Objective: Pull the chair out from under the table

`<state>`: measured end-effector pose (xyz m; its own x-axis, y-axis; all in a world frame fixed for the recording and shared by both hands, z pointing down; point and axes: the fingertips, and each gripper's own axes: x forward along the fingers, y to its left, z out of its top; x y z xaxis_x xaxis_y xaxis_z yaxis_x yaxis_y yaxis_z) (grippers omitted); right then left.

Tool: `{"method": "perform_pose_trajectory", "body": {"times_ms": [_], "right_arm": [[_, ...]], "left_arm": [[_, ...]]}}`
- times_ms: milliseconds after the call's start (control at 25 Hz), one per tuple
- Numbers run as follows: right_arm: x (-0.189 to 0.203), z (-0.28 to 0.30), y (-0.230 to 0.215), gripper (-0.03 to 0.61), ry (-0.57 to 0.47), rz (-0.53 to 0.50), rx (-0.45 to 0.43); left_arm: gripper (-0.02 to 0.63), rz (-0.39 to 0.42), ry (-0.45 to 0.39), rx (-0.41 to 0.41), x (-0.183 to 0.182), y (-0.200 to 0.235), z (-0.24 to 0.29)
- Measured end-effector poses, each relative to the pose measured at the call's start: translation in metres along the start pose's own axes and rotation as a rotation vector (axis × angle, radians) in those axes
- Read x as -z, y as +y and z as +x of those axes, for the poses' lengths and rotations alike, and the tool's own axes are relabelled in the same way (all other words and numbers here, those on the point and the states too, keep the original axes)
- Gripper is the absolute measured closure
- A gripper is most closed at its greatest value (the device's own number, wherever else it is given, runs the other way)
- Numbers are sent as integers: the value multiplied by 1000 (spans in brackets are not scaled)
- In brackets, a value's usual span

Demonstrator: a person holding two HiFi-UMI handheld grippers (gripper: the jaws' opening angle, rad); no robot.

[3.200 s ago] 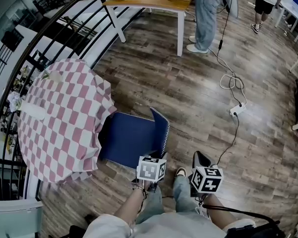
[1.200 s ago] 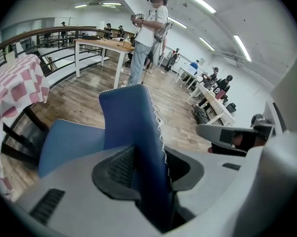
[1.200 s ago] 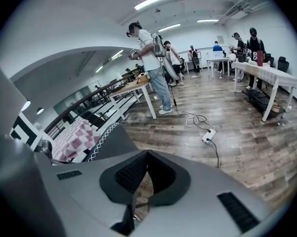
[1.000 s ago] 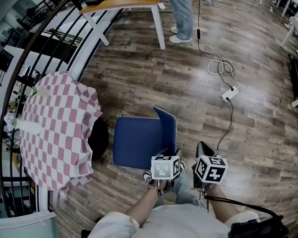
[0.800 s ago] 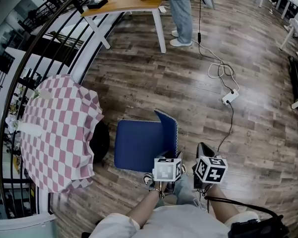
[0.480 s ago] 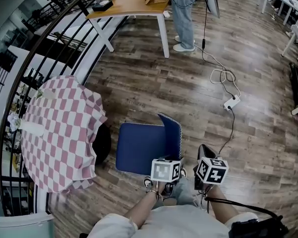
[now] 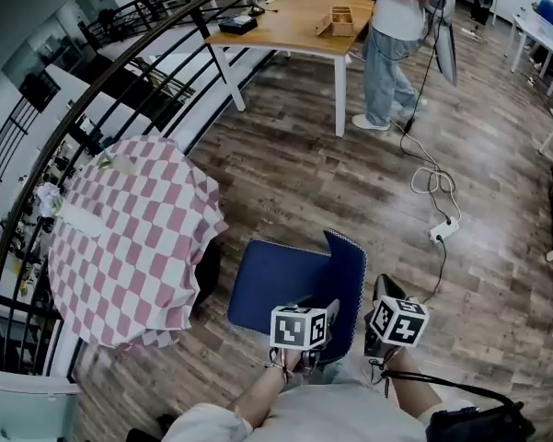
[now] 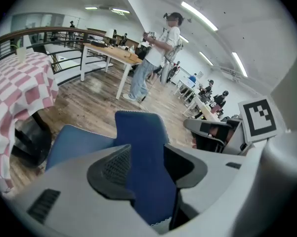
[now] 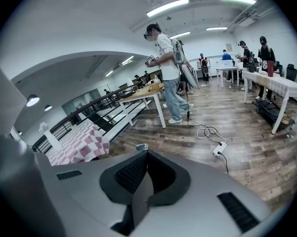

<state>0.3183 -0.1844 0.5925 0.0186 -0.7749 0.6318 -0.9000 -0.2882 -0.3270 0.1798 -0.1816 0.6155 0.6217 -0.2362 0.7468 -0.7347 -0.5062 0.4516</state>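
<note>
Left claw (image 8: 149,166), jaws just spreading, straddles the chair's (image 7: 274,288) top edge, beside the table (image 7: 129,228).

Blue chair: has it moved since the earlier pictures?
Yes. The blue chair has slid rightward, away from the checkered table; its seat no longer tucks under it.

Wood floor (image 7: 285,182): blue chair (image 7: 281,284), checked-cloth table (image 7: 129,228), wooden desk (image 7: 294,28), power strip (image 7: 441,232).
</note>
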Motion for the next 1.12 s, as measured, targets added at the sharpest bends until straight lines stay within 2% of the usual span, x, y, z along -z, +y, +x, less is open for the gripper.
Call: {"method": "perform_pose_trajectory", "body": {"times_ms": [160,360,560,920,1120], "right_arm": [[-15,10,41,560,-17,-63,-61],[-8,12,107,560,0,-96,-161],[10,15,172,560,26,-178,-245],[43,12,268,560,73,-302,-377],[59,11,318,560,95,-366,-453]], "left_arm": [[408,-64,-135,-71,-26,39,-40],[426,-132,-260,-145,-32,84,-95],[435,-183,-326,-194,-23,122,-136],[540,-252,-421,-297,3,181,-198],[570,-292,-497,-376,11,209,-239]]}}
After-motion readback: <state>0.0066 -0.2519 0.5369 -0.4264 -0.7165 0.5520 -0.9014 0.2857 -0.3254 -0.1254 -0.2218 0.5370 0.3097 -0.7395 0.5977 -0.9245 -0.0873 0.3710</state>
